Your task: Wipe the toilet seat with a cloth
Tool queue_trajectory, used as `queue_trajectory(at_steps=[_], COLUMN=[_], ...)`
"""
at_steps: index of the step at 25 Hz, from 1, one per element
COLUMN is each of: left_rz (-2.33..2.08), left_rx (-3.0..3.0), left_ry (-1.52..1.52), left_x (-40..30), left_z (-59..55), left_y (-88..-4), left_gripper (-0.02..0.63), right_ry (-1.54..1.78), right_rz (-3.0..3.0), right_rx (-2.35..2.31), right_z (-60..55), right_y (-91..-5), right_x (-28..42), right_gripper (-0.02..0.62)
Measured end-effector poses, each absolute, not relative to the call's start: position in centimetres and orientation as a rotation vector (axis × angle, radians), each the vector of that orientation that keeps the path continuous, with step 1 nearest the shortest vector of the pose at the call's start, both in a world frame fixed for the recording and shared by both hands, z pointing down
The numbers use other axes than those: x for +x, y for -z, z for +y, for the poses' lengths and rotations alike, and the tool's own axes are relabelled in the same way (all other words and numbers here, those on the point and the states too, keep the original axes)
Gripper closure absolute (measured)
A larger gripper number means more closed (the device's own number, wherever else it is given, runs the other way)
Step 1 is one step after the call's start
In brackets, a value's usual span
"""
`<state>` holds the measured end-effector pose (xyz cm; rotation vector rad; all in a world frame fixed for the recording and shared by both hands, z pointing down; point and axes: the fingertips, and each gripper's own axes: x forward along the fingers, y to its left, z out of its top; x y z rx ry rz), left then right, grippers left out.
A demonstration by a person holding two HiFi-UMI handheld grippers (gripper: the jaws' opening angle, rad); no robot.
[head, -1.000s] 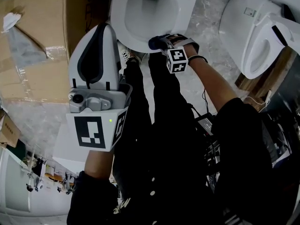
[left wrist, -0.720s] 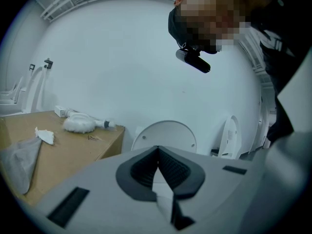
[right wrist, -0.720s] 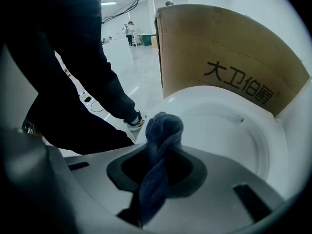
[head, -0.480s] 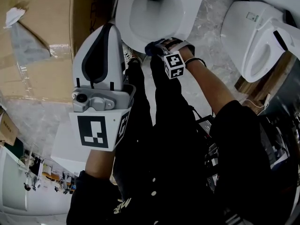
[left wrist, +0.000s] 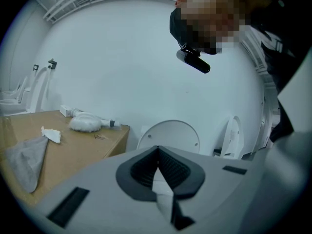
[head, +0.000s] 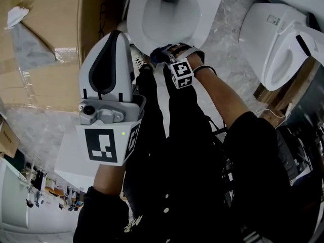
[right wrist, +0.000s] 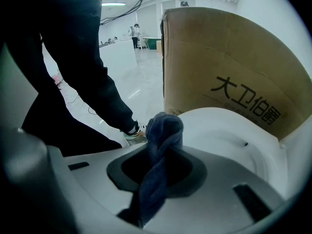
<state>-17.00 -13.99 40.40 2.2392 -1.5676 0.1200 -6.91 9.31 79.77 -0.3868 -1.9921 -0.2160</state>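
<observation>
A white toilet stands at the top of the head view, its bowl open. My right gripper is shut on a dark blue cloth, which sits at the toilet's near rim. In the right gripper view the cloth bunches up between the jaws, just before the white rim. My left gripper is held up close to the head camera, left of the toilet, jaws together and holding nothing; in its own view the left gripper points at a white wall and a round white lid.
A large cardboard box stands left of the toilet, with a grey rag on top. A second white toilet stands at the right. The person's dark-clad legs fill the middle. Cables lie on the marble floor.
My right gripper has slid the cloth leftward along the toilet's near rim. The left gripper has stayed roughly where it was.
</observation>
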Motion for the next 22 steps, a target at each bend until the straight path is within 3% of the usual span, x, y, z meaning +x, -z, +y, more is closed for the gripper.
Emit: queue_trajectory(at_steps=[22], left_rz=[-1.596], left_rx=[2.216], left_ry=[-0.145], left_x=[-18.0], left_z=[-13.7], left_y=[-40.9], left_gripper=[0.595], right_ry=[0.145], right_rz=[-2.041], right_rx=[-0.197], right_z=[2.6], right_y=[-79.7], right_x=[-16.3], right_gripper=[0.514])
